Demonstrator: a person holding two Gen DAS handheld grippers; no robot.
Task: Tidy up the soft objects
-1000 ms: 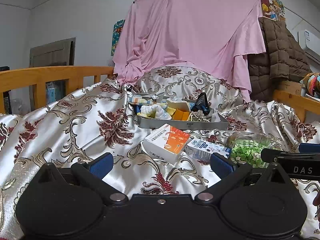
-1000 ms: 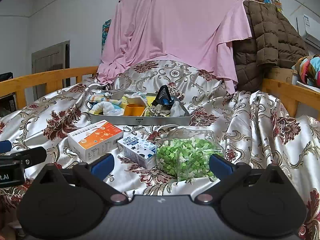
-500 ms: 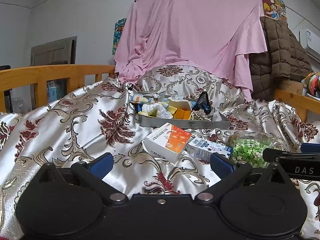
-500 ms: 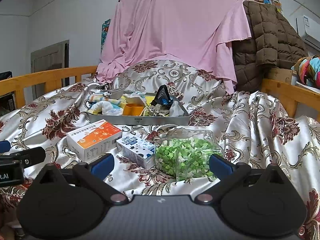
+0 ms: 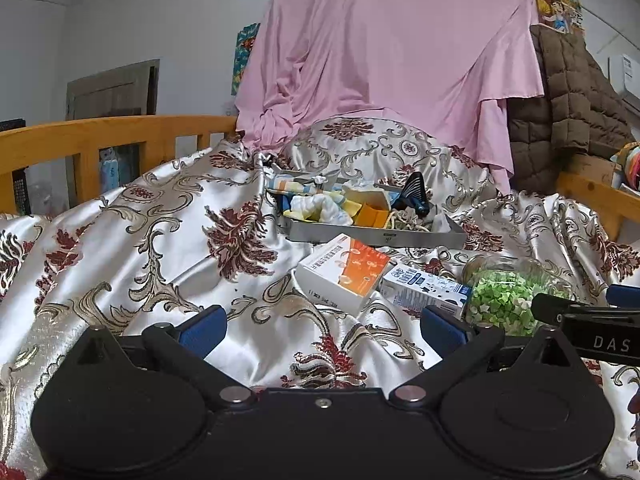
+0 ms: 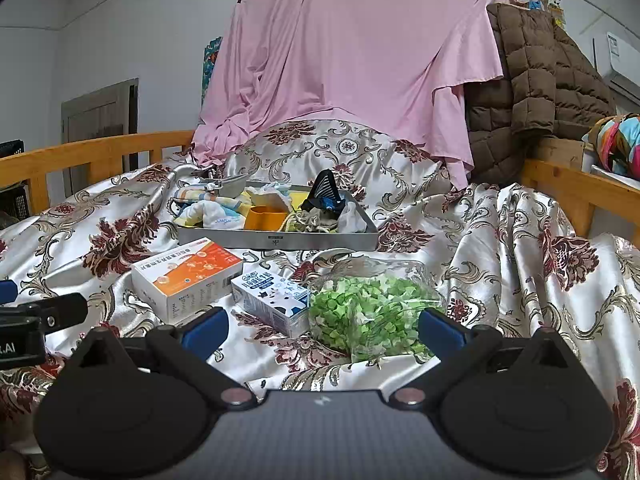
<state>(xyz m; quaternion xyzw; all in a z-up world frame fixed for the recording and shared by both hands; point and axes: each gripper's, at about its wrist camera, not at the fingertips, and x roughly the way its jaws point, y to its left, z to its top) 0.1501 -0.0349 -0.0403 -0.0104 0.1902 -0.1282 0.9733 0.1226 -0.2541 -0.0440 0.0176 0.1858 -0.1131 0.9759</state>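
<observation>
Satin bedspread (image 5: 168, 240), silver with maroon and gold flowers, fills the left wrist view. The left gripper (image 5: 322, 326) hangs above it, its blue fingertips (image 5: 204, 326) wide apart with nothing between them. Toward the far end of the bedspread sits a grey metal tray (image 5: 376, 236), and the soft objects lie heaped in it: a white cloth (image 5: 320, 207), a striped cloth (image 5: 290, 187) at its far left corner, a beige knitted piece (image 5: 408, 222) and a black-and-blue item (image 5: 416, 196) standing up at the right. An orange cup (image 5: 374, 215) sits among them. Nearer than the tray, an orange-and-white box (image 5: 346, 270) lies just beside a small blue-and-white carton (image 5: 426, 288), and a clear bag of green bits (image 5: 506, 300) lies to the right of that. The right gripper (image 5: 592, 320) shows at the right edge.

From the right wrist view, the right gripper (image 6: 322, 326) also stands open, blue fingertips (image 6: 438, 326) spread and empty, the bag of green bits (image 6: 368, 308) lying just beyond them. The carton (image 6: 274, 298) touches the bag's left side, and the orange-and-white box (image 6: 188, 276) lies left of it. The tray (image 6: 280, 238) sits farther back with the white cloth (image 6: 214, 216), orange cup (image 6: 266, 218), knitted piece (image 6: 314, 224) and black-and-blue item (image 6: 326, 194) inside. Part of the left gripper (image 6: 40, 320) shows at the left edge. A pink sheet (image 6: 352, 64) hangs behind the bed, a brown quilted jacket (image 6: 532, 80) beside it, and a wooden bed rail (image 6: 100, 152) runs along the left.
</observation>
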